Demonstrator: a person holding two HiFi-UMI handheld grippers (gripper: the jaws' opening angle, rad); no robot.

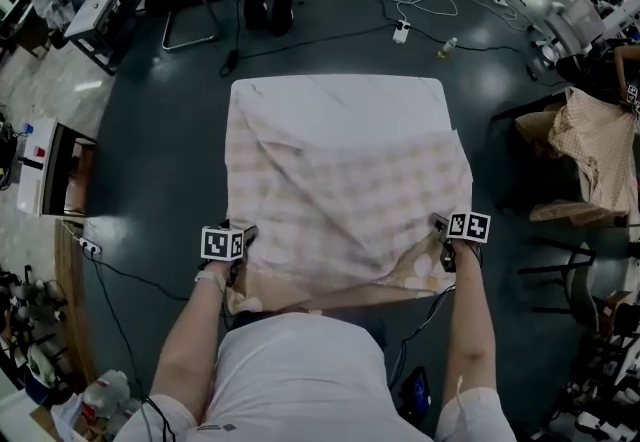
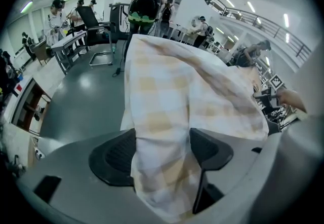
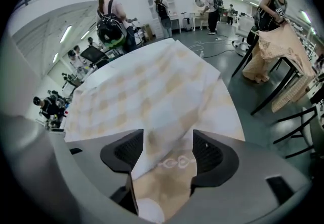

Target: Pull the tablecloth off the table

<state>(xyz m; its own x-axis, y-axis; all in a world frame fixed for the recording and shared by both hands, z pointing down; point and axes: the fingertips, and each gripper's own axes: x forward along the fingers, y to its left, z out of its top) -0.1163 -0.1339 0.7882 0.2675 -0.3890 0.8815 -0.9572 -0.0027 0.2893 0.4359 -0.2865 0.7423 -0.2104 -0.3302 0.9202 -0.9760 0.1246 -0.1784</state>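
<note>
Both forearms reach forward from the person's body and slope down to the near edge of the tabletop (image 1: 335, 95), one at each near corner, with the grippers pointing steeply down. The left gripper (image 1: 243, 242) sits at the near left corner. In the left gripper view its ribbed black pads (image 2: 114, 154) press on a thick gathered fold of the tablecloth (image 1: 340, 180), which rises from the left gripper (image 2: 162, 147) and stretches back over the table. The right gripper (image 1: 442, 242) is at the near right corner. In the right gripper view the right gripper (image 3: 168, 149) has its jaws spread wide, with a loose fold of cloth lying between them, not clamped.

The tablecloth is soft, thin fabric in a pale cream-and-white check. It has a tan border that carries a small white ornament (image 3: 177, 163). It lies rumpled and creased over most of the rectangular tabletop and bunches along the near edge. The far strip of the tabletop looks plain white and uncovered.
</note>
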